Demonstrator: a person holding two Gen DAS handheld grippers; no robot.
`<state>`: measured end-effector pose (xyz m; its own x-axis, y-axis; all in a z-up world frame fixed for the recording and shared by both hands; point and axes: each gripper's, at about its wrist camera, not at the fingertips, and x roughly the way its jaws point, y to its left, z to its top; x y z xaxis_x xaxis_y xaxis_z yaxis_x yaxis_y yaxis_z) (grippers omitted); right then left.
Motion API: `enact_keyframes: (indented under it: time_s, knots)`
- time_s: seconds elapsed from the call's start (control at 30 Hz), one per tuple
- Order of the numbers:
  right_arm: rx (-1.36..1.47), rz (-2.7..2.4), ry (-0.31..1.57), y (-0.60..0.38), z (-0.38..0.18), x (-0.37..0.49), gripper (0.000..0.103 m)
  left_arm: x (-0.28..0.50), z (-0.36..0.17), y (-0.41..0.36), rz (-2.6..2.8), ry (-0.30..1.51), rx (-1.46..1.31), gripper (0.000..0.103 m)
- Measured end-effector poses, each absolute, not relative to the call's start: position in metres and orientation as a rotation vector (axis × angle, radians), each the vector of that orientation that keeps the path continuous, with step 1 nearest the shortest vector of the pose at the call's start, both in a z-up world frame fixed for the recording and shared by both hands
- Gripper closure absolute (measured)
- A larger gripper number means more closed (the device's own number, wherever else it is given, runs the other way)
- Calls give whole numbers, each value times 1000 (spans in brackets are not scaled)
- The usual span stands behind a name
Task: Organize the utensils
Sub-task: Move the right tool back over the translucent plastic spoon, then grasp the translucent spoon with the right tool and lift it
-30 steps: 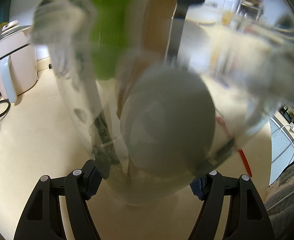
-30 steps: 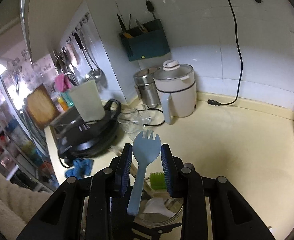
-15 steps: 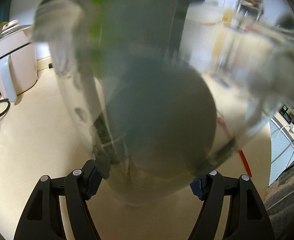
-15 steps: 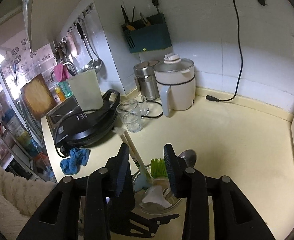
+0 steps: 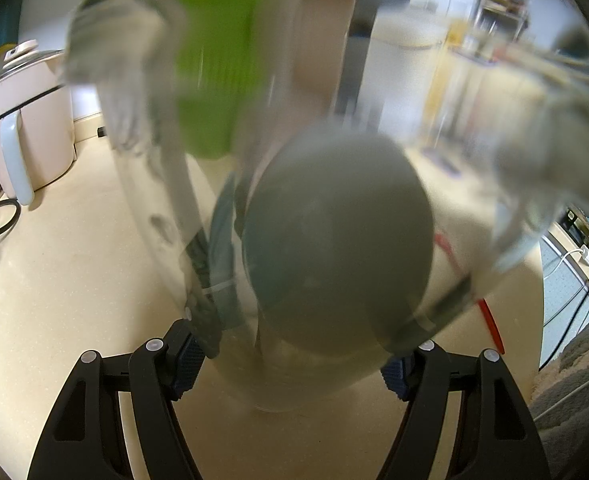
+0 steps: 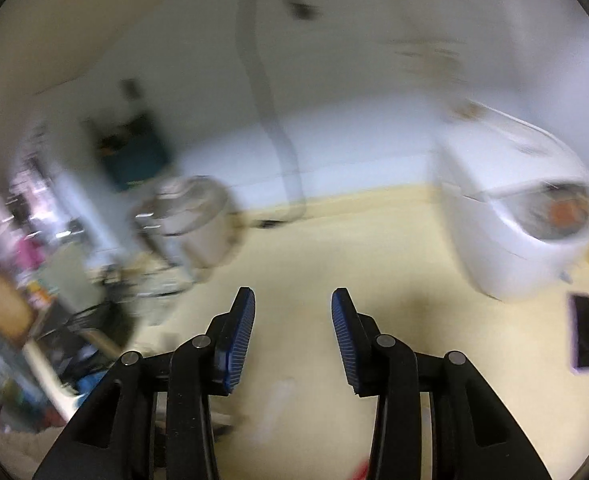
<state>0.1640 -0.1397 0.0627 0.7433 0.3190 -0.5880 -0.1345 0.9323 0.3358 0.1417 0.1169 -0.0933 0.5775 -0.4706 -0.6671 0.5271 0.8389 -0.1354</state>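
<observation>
1. The left gripper (image 5: 290, 364) points down at the counter (image 5: 66, 272), its blue pads pressed on either side of a glass jar (image 5: 278, 392) that fills its view.
2. Inside the jar stand the utensils: a green brush (image 5: 214, 60), a wooden spoon (image 5: 318, 44), a grey ladle bowl (image 5: 338, 232) and a blue handle (image 5: 222, 256).
3. The right gripper (image 6: 293, 332) tilts down over bare counter (image 6: 294, 264); its jaws are opening, with nothing between them.
4. Its view is smeared by blur.
5. Open counter lies ahead to the far wall; a white cooker (image 6: 514, 216) bounds the right, a kettle (image 6: 190, 220) and clutter the left, and a dark phone (image 6: 584, 332) lies near right.
6. In the left view a pale kettle (image 5: 26, 120) stands far left, and the counter edge drops off at right.
</observation>
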Motion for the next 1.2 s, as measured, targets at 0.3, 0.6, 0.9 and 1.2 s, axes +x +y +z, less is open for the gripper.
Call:
enact_keyframes:
  time_s: [0.3,0.6,0.9,1.2]
  knots:
    - [330,21,991,-190,-40,172,63,142,-93,117,-585,756,81,27]
    - [306,-10,1126,-189,-98,171,63,142,-93,117,-585,756,80,27]
    - [218,-42,1155,-171,-123,202,63,142,-93,117,-585,756,80,27]
    - [141,-57,1175,-160,-140,210,63,142,-93,117,-586,756,80,27]
